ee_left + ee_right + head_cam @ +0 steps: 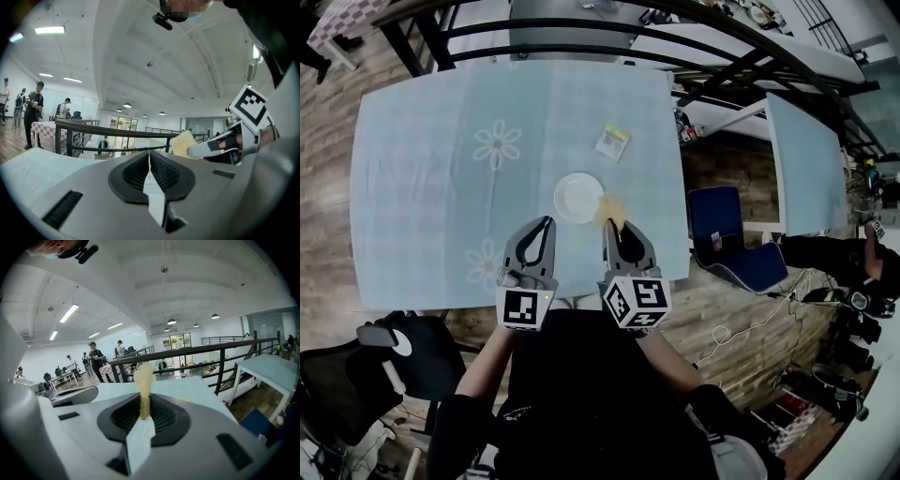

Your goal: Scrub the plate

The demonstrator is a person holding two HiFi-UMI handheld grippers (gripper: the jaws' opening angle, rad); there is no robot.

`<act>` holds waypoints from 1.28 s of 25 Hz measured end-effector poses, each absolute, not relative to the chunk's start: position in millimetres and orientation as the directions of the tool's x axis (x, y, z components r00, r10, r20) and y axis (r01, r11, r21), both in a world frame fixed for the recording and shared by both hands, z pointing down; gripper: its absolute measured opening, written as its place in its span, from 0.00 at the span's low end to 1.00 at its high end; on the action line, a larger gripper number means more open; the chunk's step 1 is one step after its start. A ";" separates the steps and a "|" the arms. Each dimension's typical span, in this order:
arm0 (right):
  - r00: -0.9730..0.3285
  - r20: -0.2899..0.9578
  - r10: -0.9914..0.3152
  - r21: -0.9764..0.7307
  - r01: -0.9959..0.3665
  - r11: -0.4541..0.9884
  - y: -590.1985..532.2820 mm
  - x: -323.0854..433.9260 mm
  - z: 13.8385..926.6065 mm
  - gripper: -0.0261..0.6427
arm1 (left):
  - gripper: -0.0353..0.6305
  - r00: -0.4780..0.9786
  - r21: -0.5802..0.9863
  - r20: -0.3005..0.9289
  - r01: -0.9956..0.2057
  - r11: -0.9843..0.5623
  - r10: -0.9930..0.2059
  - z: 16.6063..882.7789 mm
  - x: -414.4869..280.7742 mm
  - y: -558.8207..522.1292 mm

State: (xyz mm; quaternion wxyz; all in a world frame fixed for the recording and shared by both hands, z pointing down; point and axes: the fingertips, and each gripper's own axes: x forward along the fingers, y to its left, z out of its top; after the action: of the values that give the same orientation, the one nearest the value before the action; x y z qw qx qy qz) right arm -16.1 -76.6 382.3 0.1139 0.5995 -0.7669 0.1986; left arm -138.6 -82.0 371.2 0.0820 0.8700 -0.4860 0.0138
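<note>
A small white plate [578,198] lies on the pale blue tablecloth [431,187], near the table's front edge. My right gripper [613,228] is shut on a yellow sponge [610,210] that sticks out past its tips, just right of the plate. In the right gripper view the sponge [143,385] stands pinched between the jaws. My left gripper [547,222] hovers just short of the plate's near left side, shut with nothing in it. The left gripper view points level across the room, with the right gripper [187,151] and its sponge [183,143] at the right.
A yellow-and-white packet [613,141] lies on the cloth beyond the plate. A black railing [581,28] runs past the table's far edge. A blue chair [722,234] stands to the right, a second table [806,169] beyond it. Several people stand far off.
</note>
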 end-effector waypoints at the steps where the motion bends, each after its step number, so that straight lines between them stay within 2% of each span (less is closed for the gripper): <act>1: -0.257 0.424 -0.868 -0.169 -0.964 0.204 -80.7 -17.2 388.7 0.12 | 0.08 0.529 0.128 0.105 -0.847 -0.516 -0.842 373.8 -139.4 -82.2; 11: -0.295 0.489 -0.821 -0.163 -0.955 0.246 -131.1 -33.7 434.1 0.12 | 0.08 0.493 0.187 0.160 -0.866 -0.464 -0.855 404.2 -150.6 -80.3; 32: -0.326 0.673 -0.664 -0.214 -0.945 0.247 -188.2 -42.9 560.3 0.12 | 0.07 0.500 0.106 0.228 -0.865 -0.490 -0.835 441.7 -123.3 -118.6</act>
State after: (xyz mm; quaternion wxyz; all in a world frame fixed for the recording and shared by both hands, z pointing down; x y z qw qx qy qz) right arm -42.9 -188.2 560.3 0.2307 0.5327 -0.7552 0.3044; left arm -123.3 -118.6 441.7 0.1035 0.8599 -0.4945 0.0729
